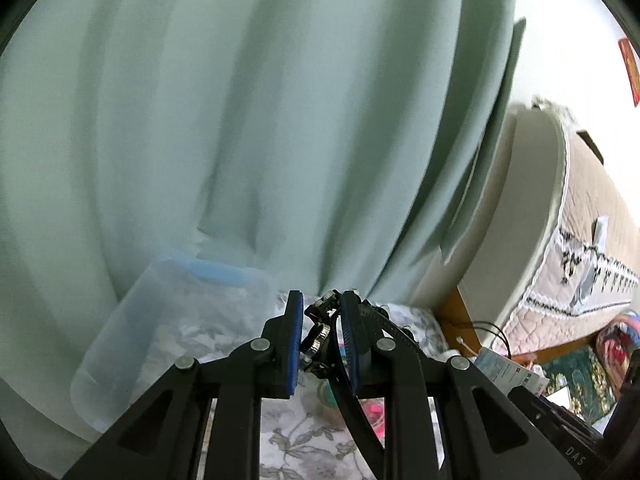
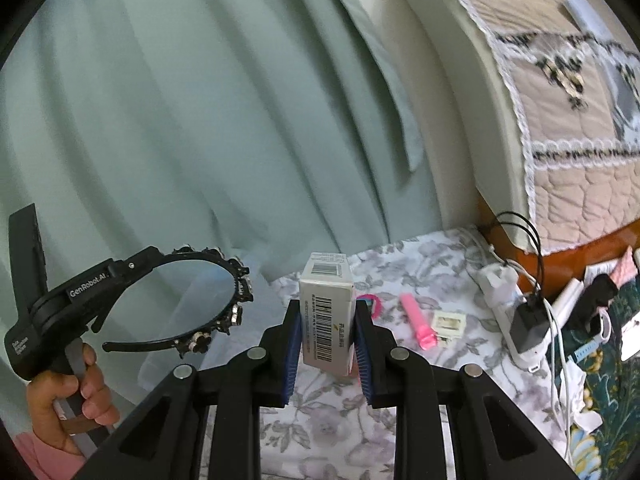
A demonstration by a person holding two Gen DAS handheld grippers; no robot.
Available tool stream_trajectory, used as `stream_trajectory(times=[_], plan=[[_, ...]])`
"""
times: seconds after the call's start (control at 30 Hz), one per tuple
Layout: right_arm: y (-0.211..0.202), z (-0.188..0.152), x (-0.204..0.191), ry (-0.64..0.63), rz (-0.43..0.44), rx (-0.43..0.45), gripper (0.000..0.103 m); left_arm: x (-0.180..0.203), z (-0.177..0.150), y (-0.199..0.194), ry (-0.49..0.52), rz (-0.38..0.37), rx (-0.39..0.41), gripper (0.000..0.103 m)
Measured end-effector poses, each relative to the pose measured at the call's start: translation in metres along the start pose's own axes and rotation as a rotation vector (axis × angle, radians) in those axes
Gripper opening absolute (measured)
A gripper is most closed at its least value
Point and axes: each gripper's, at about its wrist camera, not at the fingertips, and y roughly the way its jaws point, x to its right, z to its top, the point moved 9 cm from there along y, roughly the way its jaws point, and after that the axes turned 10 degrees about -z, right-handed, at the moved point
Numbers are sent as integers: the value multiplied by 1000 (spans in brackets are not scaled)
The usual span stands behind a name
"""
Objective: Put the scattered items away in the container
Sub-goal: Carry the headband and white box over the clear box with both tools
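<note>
Green curtain behind, my left gripper (image 1: pixel 320 340) pinches the springy, snag-prone headband (image 1: pixel 320 334), my right gripper (image 2: pixel 326 340) clamps the light, crushable box (image 2: pixel 328 316) mid-body.

A black jewelled headband (image 2: pixel 192 300) hangs aloft; a barcoded white box (image 2: pixel 329 312) stands upright, lifted.

Floral-print cloth surface with small items scattered on it

The grey-and-white floral cloth (image 2: pixel 404 276) carries a pink tube (image 2: pixel 418 321), with a small cream square packet (image 2: pixel 449 323) just beside it on the right, and a white power strip (image 2: pixel 516 320) with plugged cables near the right edge. A clear plastic container (image 1: pixel 168 332) sits at the left, against the pale green curtain.
</note>
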Motion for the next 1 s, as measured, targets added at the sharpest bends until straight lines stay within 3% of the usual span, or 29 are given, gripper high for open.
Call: stream_trajectory(times=[0.4, 1.0], plan=[[-15, 10, -59, -87, 51, 35, 27, -57, 9, -49, -79, 46, 94, 19], [8, 0, -151, -242, 102, -10, 27, -165, -5, -105, -245, 119, 168, 19]])
